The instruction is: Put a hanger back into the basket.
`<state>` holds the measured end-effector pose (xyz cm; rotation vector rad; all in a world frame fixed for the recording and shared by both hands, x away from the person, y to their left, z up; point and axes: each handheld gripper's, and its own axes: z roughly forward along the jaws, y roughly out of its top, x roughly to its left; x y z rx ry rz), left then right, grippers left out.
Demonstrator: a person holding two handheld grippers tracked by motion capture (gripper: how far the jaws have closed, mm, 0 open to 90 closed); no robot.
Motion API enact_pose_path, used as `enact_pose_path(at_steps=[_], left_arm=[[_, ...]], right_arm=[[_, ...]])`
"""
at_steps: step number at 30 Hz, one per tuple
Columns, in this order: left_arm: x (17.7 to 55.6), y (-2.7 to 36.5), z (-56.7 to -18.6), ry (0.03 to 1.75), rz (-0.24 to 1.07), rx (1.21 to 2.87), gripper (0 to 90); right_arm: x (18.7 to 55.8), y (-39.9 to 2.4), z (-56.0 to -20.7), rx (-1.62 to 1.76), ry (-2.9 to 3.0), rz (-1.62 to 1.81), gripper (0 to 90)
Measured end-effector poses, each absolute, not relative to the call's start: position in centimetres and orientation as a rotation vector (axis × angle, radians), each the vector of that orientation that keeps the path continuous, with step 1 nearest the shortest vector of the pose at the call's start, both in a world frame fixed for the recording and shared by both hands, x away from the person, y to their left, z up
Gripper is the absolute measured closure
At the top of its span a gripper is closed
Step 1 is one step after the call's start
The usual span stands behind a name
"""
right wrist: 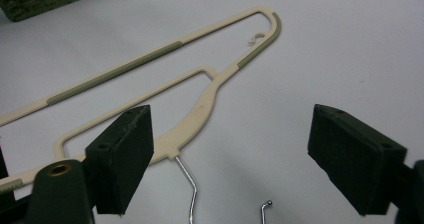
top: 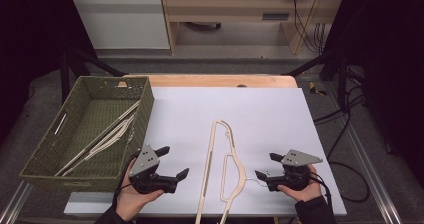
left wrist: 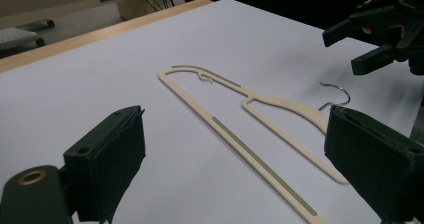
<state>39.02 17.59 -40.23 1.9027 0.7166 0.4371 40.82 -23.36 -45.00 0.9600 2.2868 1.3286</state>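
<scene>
High view showed a cream clothes hanger (top: 220,169) flat on the white counter (top: 265,114) between the two sets of jaws. Right gripper (top: 265,167) had its jaws open, straddling the hanger's wire hook (right wrist: 192,194) without pressing it. Left gripper (top: 172,162) also held its jaws wide and empty just beside the hanger, near a green wicker basket (top: 142,109) of more hangers.
</scene>
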Motion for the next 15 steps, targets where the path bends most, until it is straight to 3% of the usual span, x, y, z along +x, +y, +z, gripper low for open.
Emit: enact_pose_path(at_steps=[15], left_arm=[[39.1, 16.5, -42.0, 0.722, 0.403, 1.952, 10.9]], right_arm=[[41.0, -22.1, -47.0, 0.912, 2.507, 1.161, 45.0]])
